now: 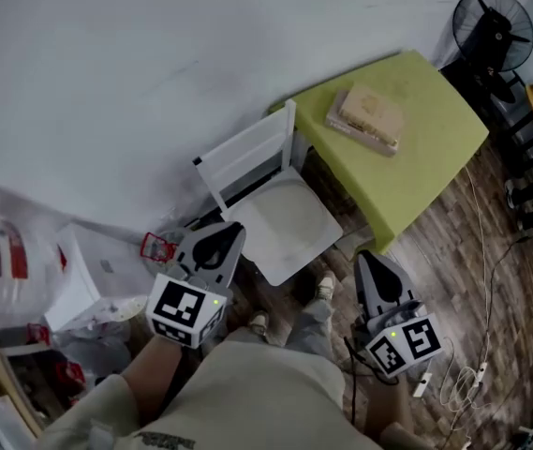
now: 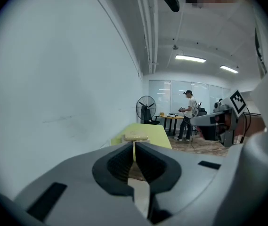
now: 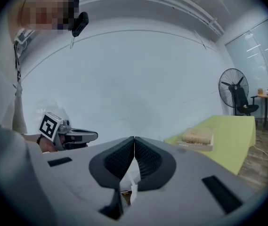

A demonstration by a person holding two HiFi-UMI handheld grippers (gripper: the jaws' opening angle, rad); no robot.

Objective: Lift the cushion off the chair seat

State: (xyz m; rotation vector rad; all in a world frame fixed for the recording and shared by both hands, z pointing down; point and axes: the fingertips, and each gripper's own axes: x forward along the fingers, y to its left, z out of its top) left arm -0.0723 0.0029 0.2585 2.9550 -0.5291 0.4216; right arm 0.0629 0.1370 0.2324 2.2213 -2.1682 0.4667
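Note:
A white chair stands against the wall with its seat bare. A tan cushion lies on the green table behind the chair; it also shows in the left gripper view and the right gripper view. My left gripper hovers at the seat's near left corner, jaws shut with nothing between them. My right gripper hangs over the floor to the right of the seat, near the table's corner, also shut and empty.
Plastic bags and a white box crowd the floor at the left. A black fan stands beyond the table. Cables and a power strip lie on the wood floor at the right. A person stands far off.

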